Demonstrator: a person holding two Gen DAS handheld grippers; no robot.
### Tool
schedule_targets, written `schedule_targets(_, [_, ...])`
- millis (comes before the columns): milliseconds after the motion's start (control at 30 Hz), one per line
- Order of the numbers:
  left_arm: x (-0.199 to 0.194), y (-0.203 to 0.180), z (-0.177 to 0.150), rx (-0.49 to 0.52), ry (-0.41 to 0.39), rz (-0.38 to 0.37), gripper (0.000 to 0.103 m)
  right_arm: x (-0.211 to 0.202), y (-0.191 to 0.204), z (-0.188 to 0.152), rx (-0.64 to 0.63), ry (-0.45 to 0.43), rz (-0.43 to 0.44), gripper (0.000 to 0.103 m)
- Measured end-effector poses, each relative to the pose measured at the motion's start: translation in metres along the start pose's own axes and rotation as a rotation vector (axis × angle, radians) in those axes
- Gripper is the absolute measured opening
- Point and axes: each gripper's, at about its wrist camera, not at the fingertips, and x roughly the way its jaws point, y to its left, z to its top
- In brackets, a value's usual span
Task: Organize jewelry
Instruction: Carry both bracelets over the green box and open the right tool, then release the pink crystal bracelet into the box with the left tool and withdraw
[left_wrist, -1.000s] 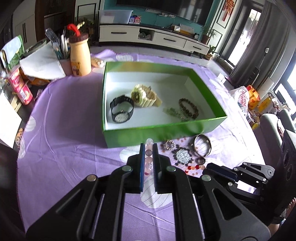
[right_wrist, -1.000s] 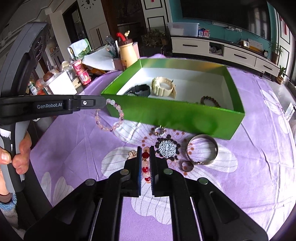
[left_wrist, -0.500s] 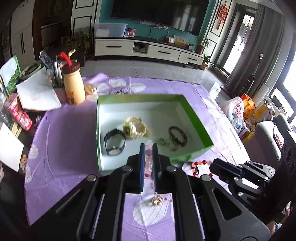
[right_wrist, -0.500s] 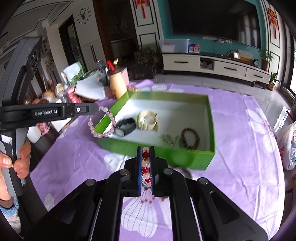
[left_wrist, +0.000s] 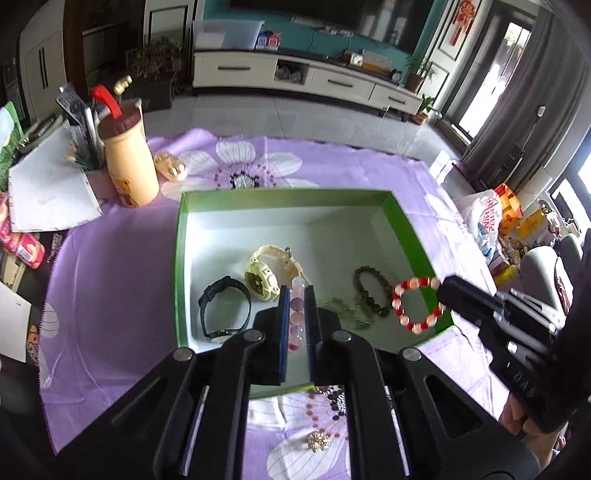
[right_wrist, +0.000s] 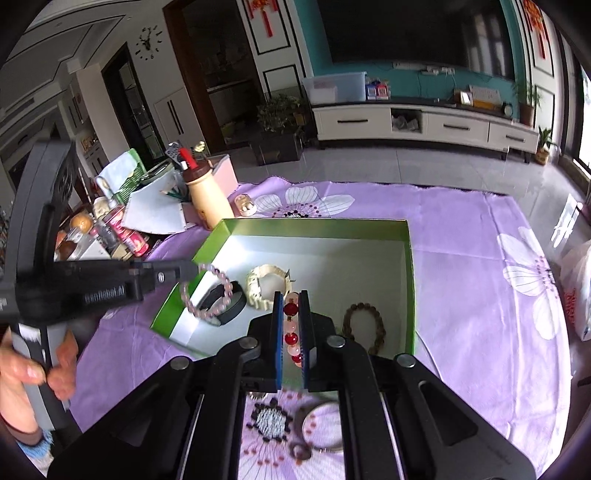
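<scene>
Both grippers, the left gripper pinching a pink bead bracelet and the right gripper clamping a red-and-pink bead bracelet, should lower into the green box before letting go.

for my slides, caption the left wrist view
Left tongs carry a pink bead bracelet over the green box of watches.

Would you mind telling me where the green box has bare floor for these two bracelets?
The green box is bare across its far half, behind the cream watch. The near half is crowded: black watch, cream watch, dark bead bracelet.
</scene>
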Motion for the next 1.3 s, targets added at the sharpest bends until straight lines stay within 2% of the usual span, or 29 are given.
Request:
schedule_targets(233, [0.047,-0.002,-0.005,0.001,0.079,0.008,0.007,0.048,-0.016,0.005,0.046,0.077,-0.002,0.007])
schedule_targets(467, [0.071,-0.003,-0.008,0.010,0.119,0.025,0.007,0.079,-0.022,0.004,0.080,0.124,0.012,0.007])
schedule_targets(967, [0.077,-0.003,-0.004,0.035,0.114,0.076,0.007,0.105,-0.030,0.007,0.085,0.157,-0.056,0.008])
schedule_targets(1067, [0.075,-0.004,-0.004,0.040,0.107,0.080,0.008,0.105,-0.034,0.008,0.101,0.156,-0.064,0.016])
schedule_targets(1200, [0.068,-0.006,-0.004,0.043,0.089,0.087,0.015,0.097,-0.035,0.008,0.102,0.135,-0.073,0.017])
schedule_targets(1300, [0.058,-0.008,-0.006,0.048,0.066,0.088,0.029,0.085,-0.032,0.006,0.092,0.114,-0.067,0.019])
